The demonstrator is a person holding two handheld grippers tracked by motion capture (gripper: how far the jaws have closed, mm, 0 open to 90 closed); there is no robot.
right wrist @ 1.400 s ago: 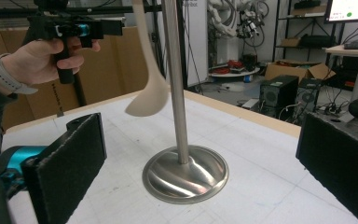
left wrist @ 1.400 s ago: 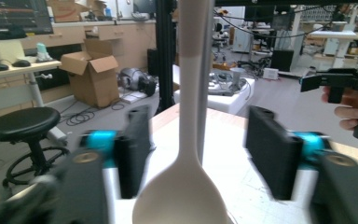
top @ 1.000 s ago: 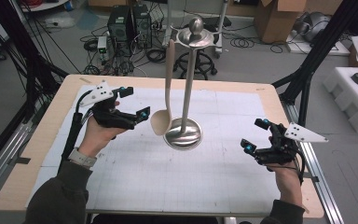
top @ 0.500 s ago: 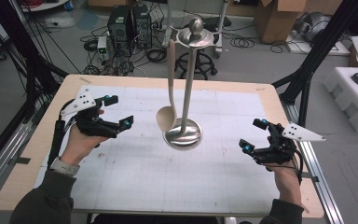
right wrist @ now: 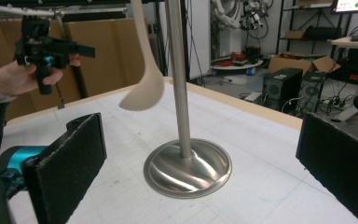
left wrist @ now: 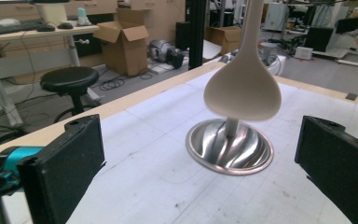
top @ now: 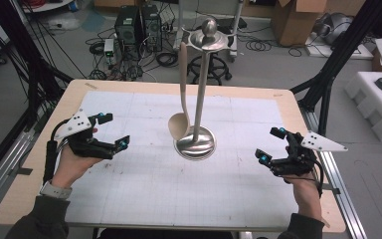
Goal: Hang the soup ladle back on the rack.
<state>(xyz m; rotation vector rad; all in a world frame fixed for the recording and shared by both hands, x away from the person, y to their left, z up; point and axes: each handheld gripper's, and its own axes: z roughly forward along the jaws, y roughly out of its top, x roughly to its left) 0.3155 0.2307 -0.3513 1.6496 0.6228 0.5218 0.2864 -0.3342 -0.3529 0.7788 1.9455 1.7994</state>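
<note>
ladle (top: 180, 124): hangs from the top of the stand (top: 197, 144) at table (top: 129, 89) centre, bowl just above the base, apart from it.
left gripper (top: 110, 132): jaws wide open, empty, well left of the ladle.
right gripper (top: 272, 146): jaws open, empty, well right.
step: likely hands clearing off.
tip: keep both clear so the ladle hangs undisturbed.

Spoon (left wrist: 242, 91) handle cut off by top edge; bowl seemingly blurred.
</note>
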